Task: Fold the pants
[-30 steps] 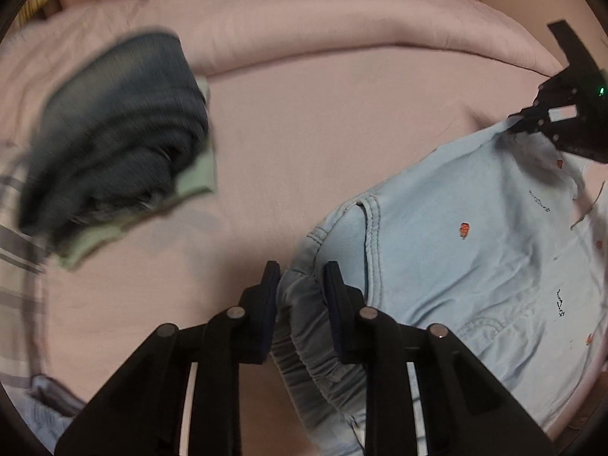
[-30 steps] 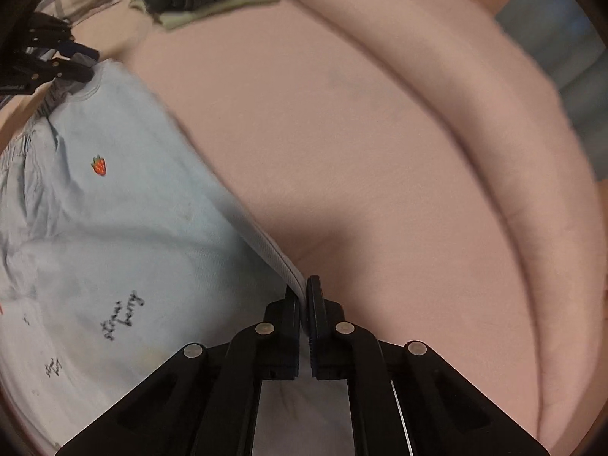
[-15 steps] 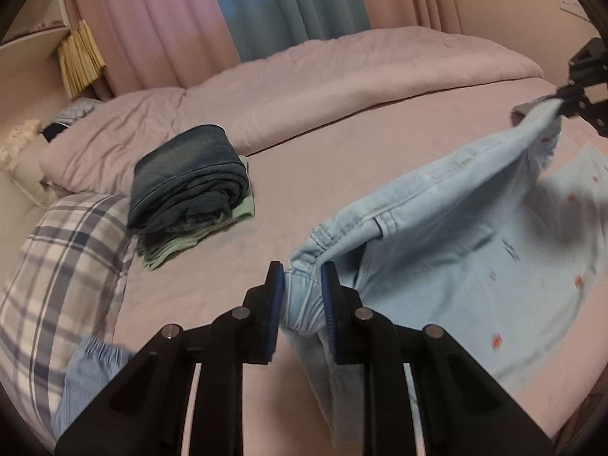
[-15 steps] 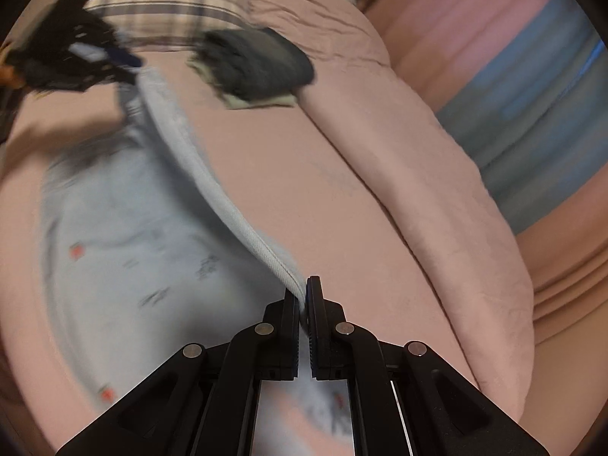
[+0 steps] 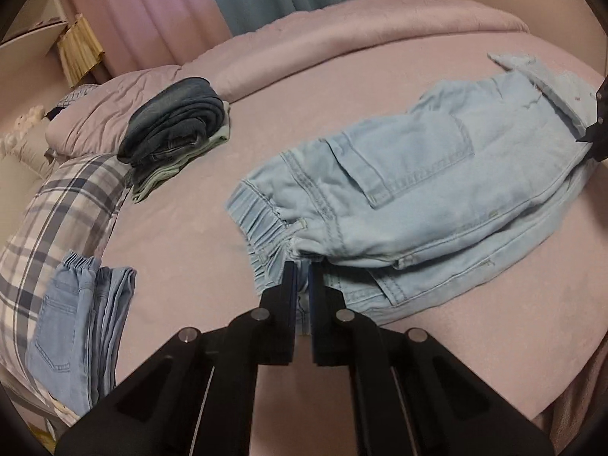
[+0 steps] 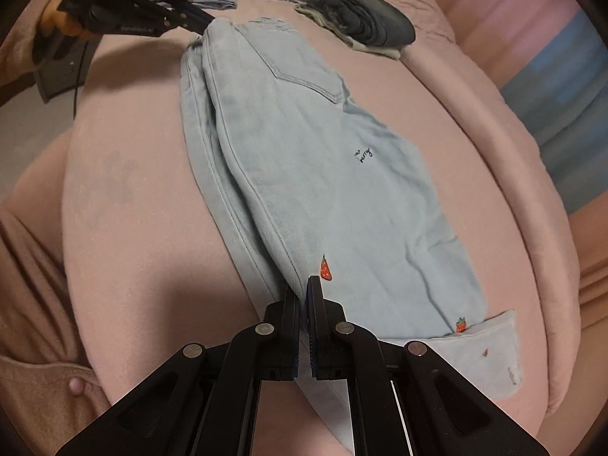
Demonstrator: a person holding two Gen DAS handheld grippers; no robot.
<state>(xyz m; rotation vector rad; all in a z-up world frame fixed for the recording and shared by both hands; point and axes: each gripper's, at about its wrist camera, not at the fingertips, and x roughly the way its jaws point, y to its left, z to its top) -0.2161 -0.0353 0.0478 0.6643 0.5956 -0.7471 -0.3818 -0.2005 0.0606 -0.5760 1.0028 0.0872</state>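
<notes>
Light blue denim pants (image 5: 437,190) with small strawberry prints lie on the pink bed, folded lengthwise with one leg over the other; they also show in the right wrist view (image 6: 304,159). My left gripper (image 5: 302,271) is shut on the elastic waistband end. My right gripper (image 6: 304,288) is shut on the folded edge near the leg hems. In the right wrist view the left gripper (image 6: 201,22) shows at the far waistband. In the left wrist view part of the right gripper (image 5: 598,129) shows at the right edge.
A stack of folded dark jeans on a pale green garment (image 5: 178,129) lies near the rolled pink duvet (image 5: 342,30). A plaid pillow (image 5: 57,220) carries folded light jeans (image 5: 76,326). The bed edge and floor (image 6: 49,121) are at the left in the right wrist view.
Both grippers swung the held side of the pants up and over, then laid it down. The pants now lie folded in half lengthwise, back pocket up.
</notes>
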